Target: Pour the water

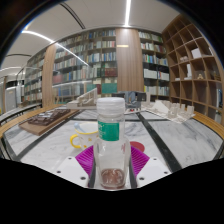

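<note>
A clear plastic bottle [111, 140] with a white cap and a green label band stands upright between my fingers, its base close to the camera. My gripper [112, 160] is shut on the bottle, and both purple pads [86, 156] press against its sides. The bottle appears raised above the white marbled table [60, 150]. I cannot see a water level through its clear wall. No cup or other vessel shows ahead of the bottle.
A flat wooden tray [45, 121] lies to the left on the table. A small red object [79, 136] sits beyond the left finger. Chairs stand along the far side, and tall bookshelves [85, 65] line the walls behind.
</note>
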The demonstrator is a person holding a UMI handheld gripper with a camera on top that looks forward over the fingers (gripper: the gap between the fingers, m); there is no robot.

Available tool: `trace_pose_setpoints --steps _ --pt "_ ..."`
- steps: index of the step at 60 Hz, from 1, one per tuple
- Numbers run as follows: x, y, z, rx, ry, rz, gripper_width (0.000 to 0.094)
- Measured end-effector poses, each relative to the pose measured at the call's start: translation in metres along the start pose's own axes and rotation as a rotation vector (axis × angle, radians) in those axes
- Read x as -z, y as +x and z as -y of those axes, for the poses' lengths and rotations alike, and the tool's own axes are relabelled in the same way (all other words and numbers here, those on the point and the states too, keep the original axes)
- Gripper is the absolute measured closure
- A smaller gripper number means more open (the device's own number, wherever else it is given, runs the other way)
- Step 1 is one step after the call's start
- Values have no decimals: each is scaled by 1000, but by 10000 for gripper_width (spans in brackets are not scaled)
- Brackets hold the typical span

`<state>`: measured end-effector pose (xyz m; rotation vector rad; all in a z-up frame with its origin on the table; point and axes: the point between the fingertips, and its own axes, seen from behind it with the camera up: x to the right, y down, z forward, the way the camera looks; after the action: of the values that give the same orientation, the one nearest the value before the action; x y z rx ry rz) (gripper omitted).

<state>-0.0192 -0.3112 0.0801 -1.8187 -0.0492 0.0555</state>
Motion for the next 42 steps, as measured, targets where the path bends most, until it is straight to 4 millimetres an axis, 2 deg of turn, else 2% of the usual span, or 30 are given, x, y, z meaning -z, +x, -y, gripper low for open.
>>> trace_pose_setpoints --steps 5,10,14,17,23,29,32,37,40,42 --pt "2 11 4 3 12 -32 514" --pt "4 24 11 31 16 -61 519" --pt "4 41 21 87 25 -112 520" --pt "3 64 34 152 37 -172 520" --pt "-4 116 76 315 75 -295 522" --pt "-18 148 137 571 135 -427 521" --pt "-27 153 170 724 171 -479 523" --pt "-43 139 220 1002 249 -531 524" --pt "-57 123 243 1194 293 -554 525" --pt "-60 106 253 1319 315 -559 524"
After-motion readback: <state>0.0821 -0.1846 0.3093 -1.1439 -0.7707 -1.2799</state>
